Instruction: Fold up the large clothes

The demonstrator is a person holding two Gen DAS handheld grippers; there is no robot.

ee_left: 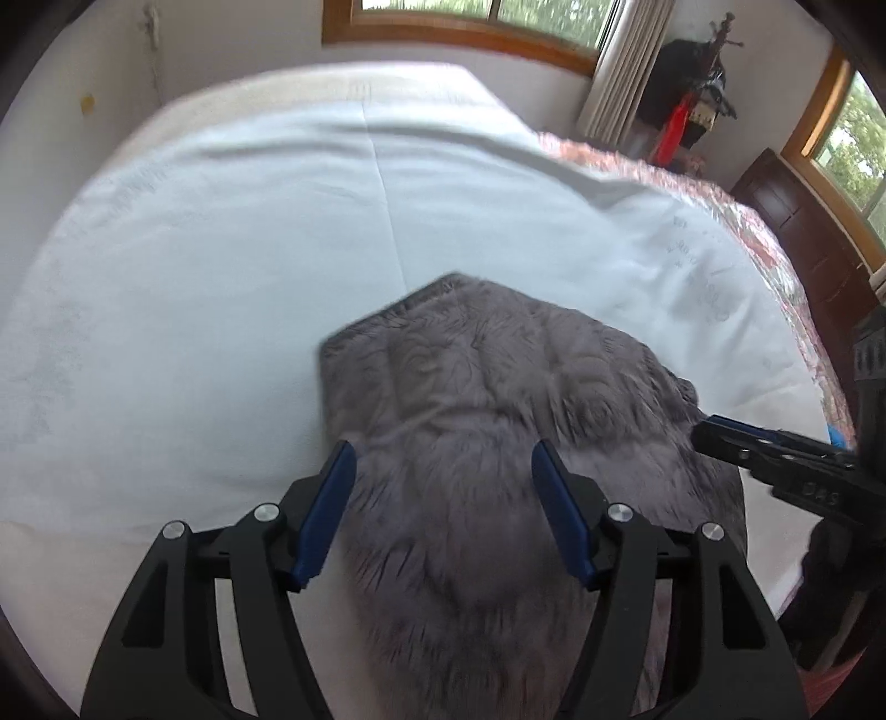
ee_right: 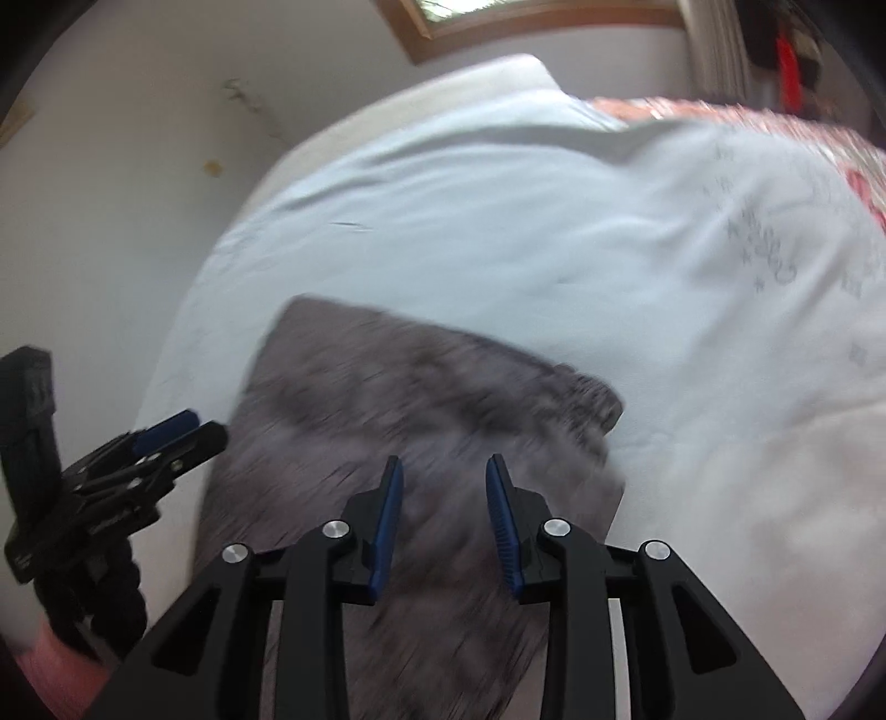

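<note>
- Left hand-held gripper (ee_left: 443,459): jaws spread wide above the near end of the grey furry garment (ee_left: 498,399), gripping nothing.
- Right hand-held gripper (ee_right: 443,476): jaws partly apart over the same garment, nothing pinched between them.
- The garment lies folded on the bed's pale sheet (ee_left: 249,221).
- Beyond, a floral quilt (ee_left: 692,183), then windows (ee_left: 470,16).

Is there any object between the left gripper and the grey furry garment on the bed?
Nothing visible. The left gripper hangs open directly over the grey furry garment, which lies alone on the white sheet.
</note>
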